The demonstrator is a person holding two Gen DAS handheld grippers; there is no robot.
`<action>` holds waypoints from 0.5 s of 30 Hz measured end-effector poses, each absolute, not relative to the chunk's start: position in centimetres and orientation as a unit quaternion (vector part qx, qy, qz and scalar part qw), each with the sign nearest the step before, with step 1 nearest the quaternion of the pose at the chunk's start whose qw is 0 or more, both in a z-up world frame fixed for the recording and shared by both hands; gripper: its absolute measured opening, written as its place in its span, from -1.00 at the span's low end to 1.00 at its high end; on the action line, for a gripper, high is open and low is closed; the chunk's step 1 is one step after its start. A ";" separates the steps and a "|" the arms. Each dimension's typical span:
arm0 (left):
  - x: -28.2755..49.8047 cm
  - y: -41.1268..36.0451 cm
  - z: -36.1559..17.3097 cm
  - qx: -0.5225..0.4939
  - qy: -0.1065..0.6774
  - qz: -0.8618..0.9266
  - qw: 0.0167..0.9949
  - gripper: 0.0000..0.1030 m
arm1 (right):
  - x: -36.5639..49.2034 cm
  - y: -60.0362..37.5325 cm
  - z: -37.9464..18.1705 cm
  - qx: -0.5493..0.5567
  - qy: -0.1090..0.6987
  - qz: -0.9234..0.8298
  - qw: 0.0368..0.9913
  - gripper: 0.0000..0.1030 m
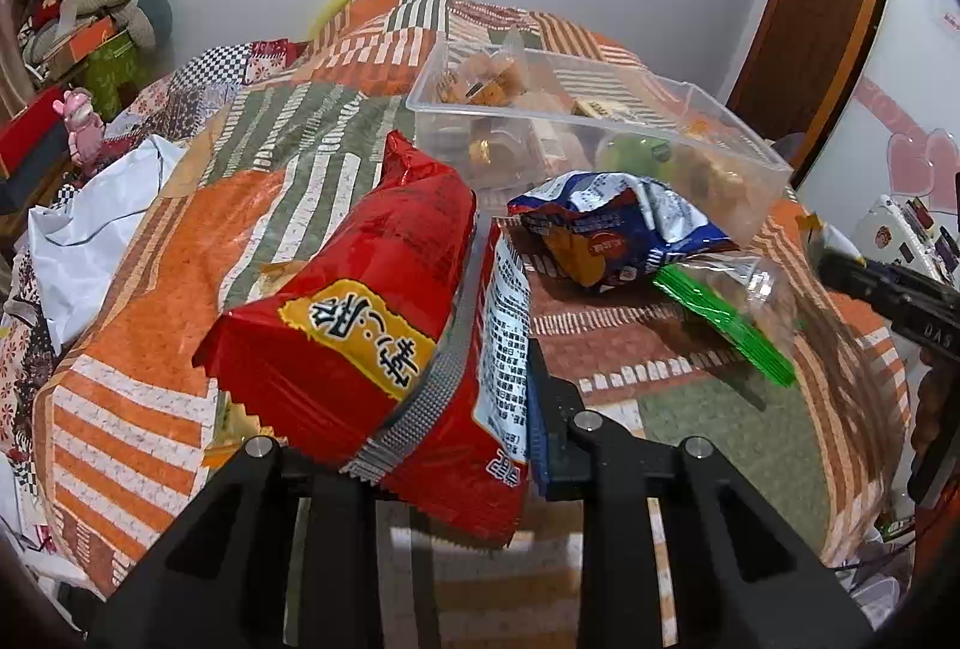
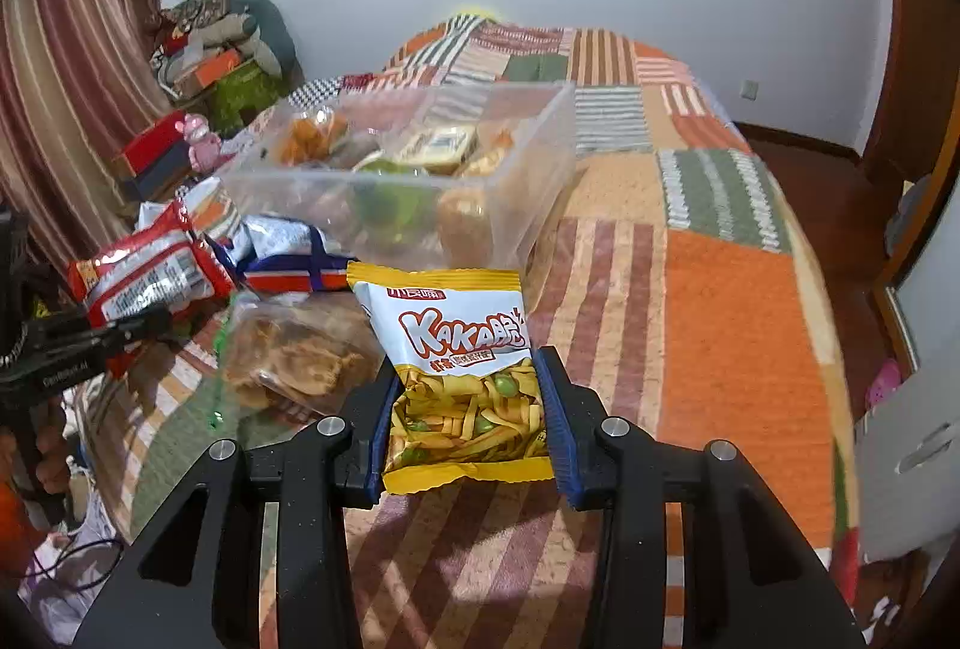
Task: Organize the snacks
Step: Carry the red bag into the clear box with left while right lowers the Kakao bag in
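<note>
My left gripper (image 1: 408, 409) is shut on a red snack bag (image 1: 360, 313) with a yellow label, held above the patchwork bed. It also shows in the right wrist view (image 2: 150, 277) at the left. My right gripper (image 2: 468, 409) is shut on a yellow and white KAKA snack bag (image 2: 462, 367), held upright. A clear plastic bin (image 1: 600, 121) holding several snacks sits beyond both grippers; it also shows in the right wrist view (image 2: 540, 181). A blue and white bag (image 1: 612, 223) and a clear green-zip bag (image 1: 732, 307) of snacks lie in front of the bin.
A patchwork quilt (image 2: 738, 325) in orange, green and red covers the bed. White paper (image 1: 90, 229) lies at the left edge. Boxes, a pink toy (image 1: 84, 127) and cushions crowd the far left. A wooden door (image 1: 828, 19) stands at the right.
</note>
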State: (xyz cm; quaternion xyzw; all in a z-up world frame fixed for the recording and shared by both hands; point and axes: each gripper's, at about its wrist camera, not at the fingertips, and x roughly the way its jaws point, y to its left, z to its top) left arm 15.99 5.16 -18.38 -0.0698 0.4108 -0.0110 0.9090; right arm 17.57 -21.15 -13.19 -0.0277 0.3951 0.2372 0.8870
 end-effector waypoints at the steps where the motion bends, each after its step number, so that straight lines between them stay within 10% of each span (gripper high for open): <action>1: 15.7 5.2 -18.1 -0.070 0.407 -0.011 0.911 -0.50 | 17.4 -21.2 -12.9 -0.027 0.390 0.235 0.890 -0.26; 15: 15.4 5.4 -12.8 -0.071 0.345 -0.015 0.936 -0.50 | 17.1 -20.6 -9.3 -0.013 0.339 0.238 0.910 -0.26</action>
